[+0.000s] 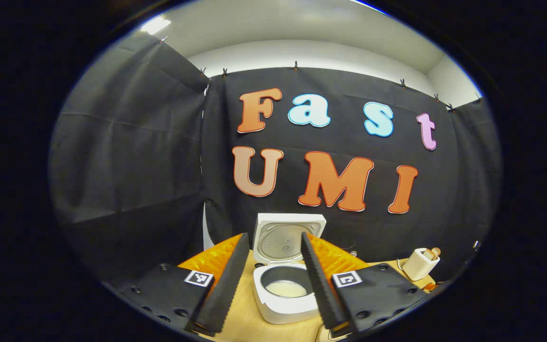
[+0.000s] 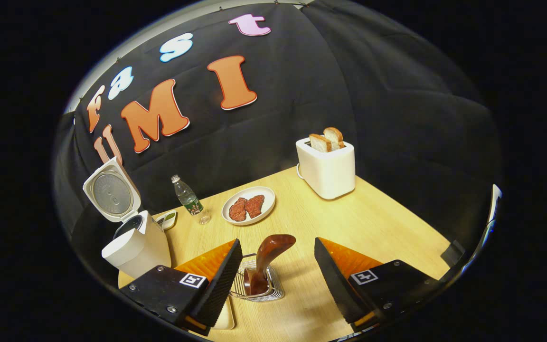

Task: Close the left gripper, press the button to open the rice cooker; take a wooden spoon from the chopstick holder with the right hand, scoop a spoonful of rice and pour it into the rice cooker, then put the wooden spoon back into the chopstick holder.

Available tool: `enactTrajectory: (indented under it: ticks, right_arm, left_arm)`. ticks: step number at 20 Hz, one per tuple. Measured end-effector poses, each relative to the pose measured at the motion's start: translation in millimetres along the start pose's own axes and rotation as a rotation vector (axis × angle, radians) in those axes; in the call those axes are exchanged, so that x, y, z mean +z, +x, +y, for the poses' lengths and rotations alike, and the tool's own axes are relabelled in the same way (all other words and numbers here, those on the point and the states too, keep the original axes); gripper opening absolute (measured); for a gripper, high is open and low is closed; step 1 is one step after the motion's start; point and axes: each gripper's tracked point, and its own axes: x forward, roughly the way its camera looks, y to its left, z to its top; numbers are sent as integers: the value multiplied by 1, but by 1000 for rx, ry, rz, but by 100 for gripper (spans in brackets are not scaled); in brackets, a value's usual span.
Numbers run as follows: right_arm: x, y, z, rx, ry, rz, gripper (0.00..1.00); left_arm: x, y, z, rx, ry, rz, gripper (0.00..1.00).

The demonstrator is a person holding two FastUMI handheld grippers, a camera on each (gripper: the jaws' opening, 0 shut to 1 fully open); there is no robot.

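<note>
Both grippers' fingers are spread and hold nothing: the left gripper (image 1: pixel 273 285) faces the lid-up rice cooker (image 1: pixel 287 285), and the right gripper (image 2: pixel 276 280) frames the wooden spoon (image 2: pixel 268 261) standing in its chopstick holder (image 2: pixel 260 289).

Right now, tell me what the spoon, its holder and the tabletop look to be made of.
Spoon: glossy reddish-brown, probably lacquered wood, given its highlights. Holder: thin bright bars, apparently metal wire. Tabletop: pale matte surface with fine grain lines, wood or laminate; I can't tell which.
</note>
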Motion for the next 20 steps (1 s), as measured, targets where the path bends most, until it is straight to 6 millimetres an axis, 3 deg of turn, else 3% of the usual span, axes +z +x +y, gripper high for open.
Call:
enactTrajectory:
  ticks: [1, 3, 5, 11, 12, 13, 15, 17, 18, 19, 20]
  right_arm:
    - [-3, 5, 0, 0, 15, 7, 95]
    - [-5, 16, 0, 0, 59, 14, 94]
    - [-6, 24, 1, 6, 113, 21, 90]
    - [-10, 34, 10, 44, 205, 48, 61]
    - [-10, 34, 12, 47, 210, 51, 47]
    - [-9, 31, 13, 42, 231, 58, 46]
    - [-6, 32, 26, 70, 296, 70, 30]
    - [-6, 37, 30, 58, 302, 65, 21]
    - [-6, 37, 32, 48, 295, 62, 24]
    - [-5, 37, 31, 25, 291, 52, 14]
    - [-2, 38, 33, 16, 292, 48, 12]
  left_arm:
    - [1, -2, 1, 3, -5, 1, 80]
    - [1, -6, 9, 25, -5, 1, 79]
    - [-3, -9, 18, 52, 8, 3, 84]
    - [-15, -16, 32, 79, -1, 34, 100]
    - [-15, -17, 36, 82, -11, 34, 100]
    - [-16, -17, 39, 84, -16, 34, 100]
    - [-23, -18, 43, 89, -5, 49, 100]
    - [-24, -18, 41, 85, 2, 61, 100]
    - [-24, -17, 38, 77, 2, 63, 100]
    - [-24, -16, 32, 66, 1, 66, 100]
    - [-24, -16, 28, 55, -1, 67, 100]
